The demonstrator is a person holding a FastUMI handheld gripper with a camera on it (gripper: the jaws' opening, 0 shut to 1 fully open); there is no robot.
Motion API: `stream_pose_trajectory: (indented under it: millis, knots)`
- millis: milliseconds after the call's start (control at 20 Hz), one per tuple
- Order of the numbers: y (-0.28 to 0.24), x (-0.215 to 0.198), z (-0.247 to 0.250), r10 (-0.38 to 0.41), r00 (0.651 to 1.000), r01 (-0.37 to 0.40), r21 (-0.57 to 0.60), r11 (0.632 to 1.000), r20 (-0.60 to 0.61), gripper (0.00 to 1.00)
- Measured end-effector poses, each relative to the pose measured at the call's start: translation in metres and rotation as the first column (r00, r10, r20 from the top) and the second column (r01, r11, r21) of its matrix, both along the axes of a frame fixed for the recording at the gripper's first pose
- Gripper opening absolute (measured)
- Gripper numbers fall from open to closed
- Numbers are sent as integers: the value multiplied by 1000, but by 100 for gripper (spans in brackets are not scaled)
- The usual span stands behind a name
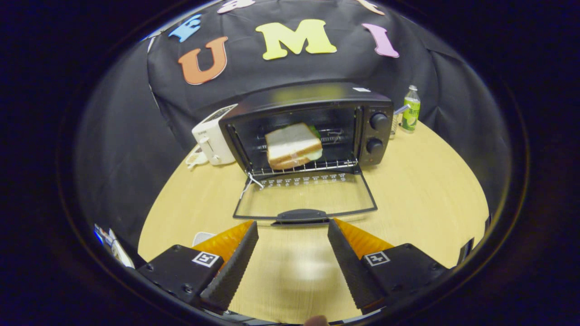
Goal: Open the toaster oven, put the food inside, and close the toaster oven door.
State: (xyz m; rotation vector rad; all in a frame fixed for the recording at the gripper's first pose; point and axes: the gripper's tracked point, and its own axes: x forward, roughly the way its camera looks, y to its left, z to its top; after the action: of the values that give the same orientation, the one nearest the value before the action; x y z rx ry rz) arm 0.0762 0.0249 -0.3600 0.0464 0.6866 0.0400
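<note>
Two steps done: the oven stands open and the food is in; closing the door is what remains, by my reading.
Gripper (pixel 292 233): bottom centre of the frame, fingers spread wide, holding nothing, bare table (pixel 426 199) between them.
Door handle (pixel 301 215): just ahead of the fingertips, not touched.
Door (pixel 306 194): centre of the frame, folded down flat toward the gripper.
Sandwich (pixel 293 146): on the wire rack inside the toaster oven (pixel 312 97), leaning a little.
White toaster (pixel 213 140): left of the oven, close beside it.
Green bottle (pixel 411 108): upper right, beyond the oven's knobs.
</note>
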Motion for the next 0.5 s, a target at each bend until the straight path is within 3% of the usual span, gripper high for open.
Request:
stream_pose_trajectory:
  millis: [300, 500]
  knots:
    - [-7, 15, -59, -29, 997, 24, -61, 998, -70, 100]
    - [-16, 31, -72, -65, 996, 59, -89, 994, -56, 100]
